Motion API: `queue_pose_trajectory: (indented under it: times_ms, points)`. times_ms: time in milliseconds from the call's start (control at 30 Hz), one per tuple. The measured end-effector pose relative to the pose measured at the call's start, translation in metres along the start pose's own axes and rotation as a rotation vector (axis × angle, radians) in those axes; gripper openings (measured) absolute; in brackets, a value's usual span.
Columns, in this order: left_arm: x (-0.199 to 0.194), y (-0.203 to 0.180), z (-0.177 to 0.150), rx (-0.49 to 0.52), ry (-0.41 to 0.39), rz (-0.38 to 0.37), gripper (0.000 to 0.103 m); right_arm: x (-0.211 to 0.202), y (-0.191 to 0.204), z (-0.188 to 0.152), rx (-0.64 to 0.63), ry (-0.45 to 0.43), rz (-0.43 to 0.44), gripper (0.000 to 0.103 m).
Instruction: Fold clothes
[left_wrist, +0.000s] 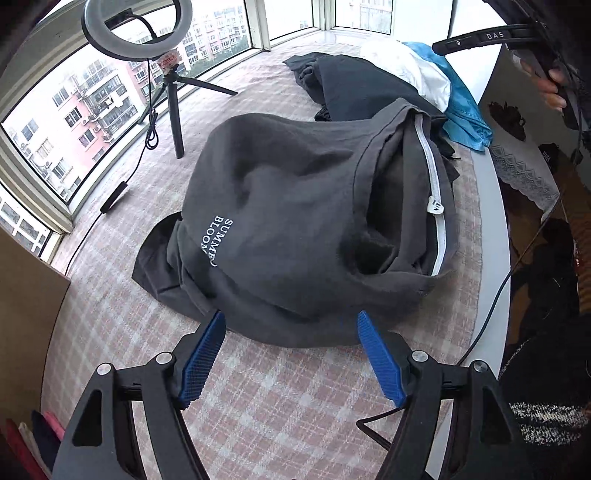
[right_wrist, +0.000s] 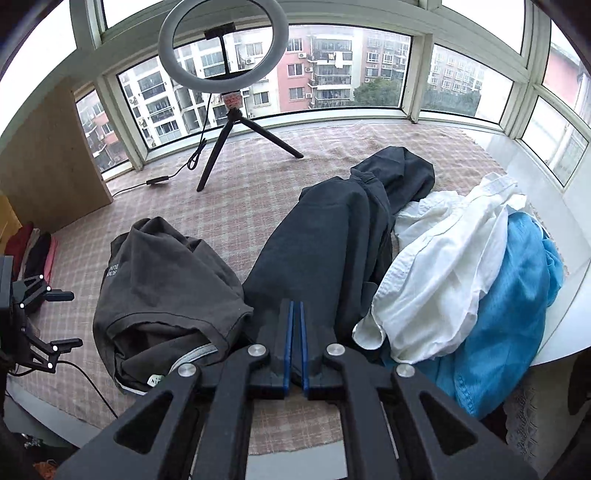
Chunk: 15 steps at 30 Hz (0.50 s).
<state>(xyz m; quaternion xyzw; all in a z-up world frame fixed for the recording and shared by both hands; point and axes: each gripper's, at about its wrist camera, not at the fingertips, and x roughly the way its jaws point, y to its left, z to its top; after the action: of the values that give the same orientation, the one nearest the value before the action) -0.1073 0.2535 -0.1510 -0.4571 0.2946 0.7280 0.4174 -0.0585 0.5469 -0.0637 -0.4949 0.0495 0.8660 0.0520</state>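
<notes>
A dark grey T-shirt (left_wrist: 295, 206) with white "SUMMER BLOOM" lettering lies crumpled on the pink checked cloth (left_wrist: 277, 406), its neck opening to the right. My left gripper (left_wrist: 291, 315) hangs open just over the shirt's near edge, with nothing between its blue pads (left_wrist: 207, 354). In the right wrist view the same shirt (right_wrist: 166, 273) lies left of a long dark garment (right_wrist: 325, 240). My right gripper (right_wrist: 296, 306) stands above that garment's near end. Its pads are together and hold nothing. The left gripper (right_wrist: 64, 319) shows at the left edge.
A white shirt (right_wrist: 443, 266) and a blue garment (right_wrist: 509, 314) are heaped at the right. A ring light on a tripod (right_wrist: 225, 48) stands by the windows, its cable trailing left. Folded clothes (right_wrist: 33, 247) lie beside a wooden cabinet (right_wrist: 48, 166). A hand (left_wrist: 554, 85) shows top right.
</notes>
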Motion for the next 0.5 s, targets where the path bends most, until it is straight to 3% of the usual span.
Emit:
queue_pose_trajectory:
  times_ms: [33,67,200,233,267,333,367,433,500]
  points:
    - [0.006,-0.005,-0.001,-0.011,0.011,-0.021,0.072,0.01,0.009,-0.007,-0.036,0.021,0.025,0.04]
    - [0.012,-0.01,-0.001,-0.024,0.02,-0.045,0.072,0.02,0.017,-0.012,-0.069,0.034,0.041,0.061]
    - [0.044,-0.029,0.009,-0.064,0.052,-0.077,0.071,0.068,0.037,-0.02,-0.148,0.087,0.05,0.063]
    - [0.049,-0.028,0.012,-0.087,0.063,-0.086,0.06,0.077,0.037,-0.018,-0.144,0.093,0.075,0.063]
    - [0.052,-0.025,0.014,-0.118,0.077,-0.1,0.034,0.084,0.038,-0.016,-0.139,0.1,0.106,0.061]
    - [0.057,-0.017,0.018,-0.18,0.104,-0.128,0.014,0.09,0.038,-0.011,-0.125,0.123,0.173,0.018]
    - [0.052,-0.011,0.017,-0.211,0.097,-0.146,0.009,0.089,0.037,-0.009,-0.117,0.134,0.206,0.007]
    - [0.025,0.005,0.013,-0.243,0.052,-0.131,0.008,0.071,0.035,-0.002,-0.121,0.094,0.262,0.007]
    - [-0.007,0.026,0.012,-0.274,0.002,-0.062,0.007,0.049,0.032,0.008,-0.118,0.035,0.322,0.007]
